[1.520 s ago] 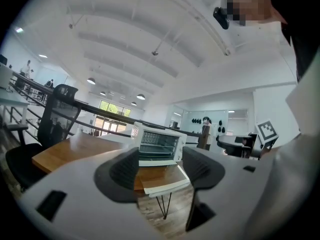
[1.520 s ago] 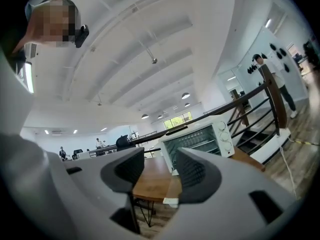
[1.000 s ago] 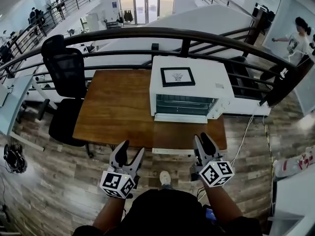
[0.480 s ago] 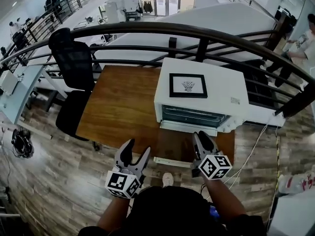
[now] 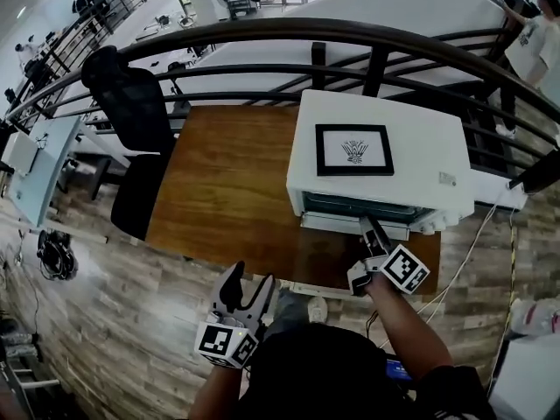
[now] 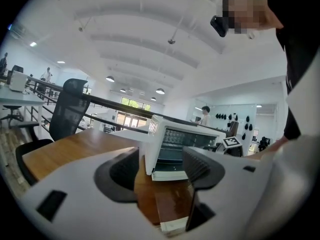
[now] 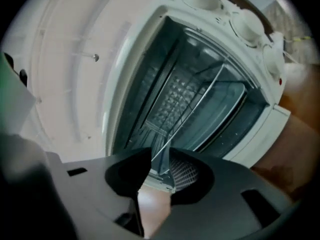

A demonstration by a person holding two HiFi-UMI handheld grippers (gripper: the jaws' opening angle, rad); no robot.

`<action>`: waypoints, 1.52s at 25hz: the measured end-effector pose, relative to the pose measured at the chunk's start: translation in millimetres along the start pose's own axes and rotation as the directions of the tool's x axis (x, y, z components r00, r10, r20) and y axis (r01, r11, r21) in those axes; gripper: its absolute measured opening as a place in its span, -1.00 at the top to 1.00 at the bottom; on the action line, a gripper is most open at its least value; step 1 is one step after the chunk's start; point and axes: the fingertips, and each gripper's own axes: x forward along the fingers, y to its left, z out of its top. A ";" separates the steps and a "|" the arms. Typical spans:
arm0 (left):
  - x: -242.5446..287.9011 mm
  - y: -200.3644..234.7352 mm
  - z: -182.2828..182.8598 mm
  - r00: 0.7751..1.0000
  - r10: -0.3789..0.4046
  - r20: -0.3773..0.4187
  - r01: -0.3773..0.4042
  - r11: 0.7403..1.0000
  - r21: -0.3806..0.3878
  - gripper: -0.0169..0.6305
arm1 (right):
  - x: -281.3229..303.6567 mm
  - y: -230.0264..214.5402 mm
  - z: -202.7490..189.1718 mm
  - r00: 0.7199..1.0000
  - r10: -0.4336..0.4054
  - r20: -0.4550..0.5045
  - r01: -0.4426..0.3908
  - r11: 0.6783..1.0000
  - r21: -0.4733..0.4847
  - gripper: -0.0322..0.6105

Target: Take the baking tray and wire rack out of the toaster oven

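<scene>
The white toaster oven (image 5: 385, 147) stands on the right of the wooden table (image 5: 227, 182) with its door (image 5: 354, 226) folded down. My right gripper (image 5: 371, 226) is rolled on its side at the oven mouth, over the door. Its jaws have just been closing and stand a narrow gap apart (image 7: 161, 164) with nothing pressed between the pads. A thin metal shelf edge (image 7: 195, 104) lines up with that gap deeper inside; beside it lies a pale sheet with a rounded rim, seemingly the baking tray (image 7: 222, 104). My left gripper (image 5: 248, 280) hangs open and empty before the table's front edge.
A framed picture (image 5: 353, 150) lies on the oven top. The oven's knobs (image 7: 245, 26) run beside the cavity. A black office chair (image 5: 131, 103) stands left of the table, a dark railing (image 5: 350, 33) behind it. A cable (image 5: 464, 252) hangs off the right.
My right gripper has gone forward from the table's front edge to the oven mouth and rolled onto its side. The left gripper has sunk a little. The oven looks nearer.
</scene>
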 end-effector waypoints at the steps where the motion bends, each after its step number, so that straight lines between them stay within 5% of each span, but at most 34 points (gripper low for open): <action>1: 5.1 3.7 -2.1 1.000 -0.003 -0.012 0.003 1.000 0.001 0.09 | 5.2 -4.5 1.7 1.000 -0.008 0.014 0.008 0.999 0.041 0.56; 5: 31.5 10.1 -7.3 0.998 -0.039 -0.053 0.038 0.999 -0.008 0.11 | 18.1 -26.3 7.8 0.996 -0.067 0.057 0.058 0.986 0.159 0.55; 21: 105.2 25.2 10.1 0.976 -0.167 -0.141 0.171 0.985 0.011 0.14 | 60.1 -36.0 35.4 0.983 -0.091 0.157 0.043 0.958 0.285 0.64; 26: 111.1 21.1 10.6 0.972 -0.186 -0.146 0.192 0.981 0.031 0.14 | 63.0 -28.5 39.1 0.983 -0.034 0.180 -0.021 0.956 0.294 0.89; 38: 94.8 -12.8 -12.4 0.966 -0.210 -0.152 0.215 0.977 0.014 0.15 | 26.4 -28.0 7.3 0.992 0.017 0.125 -0.062 0.931 0.360 0.91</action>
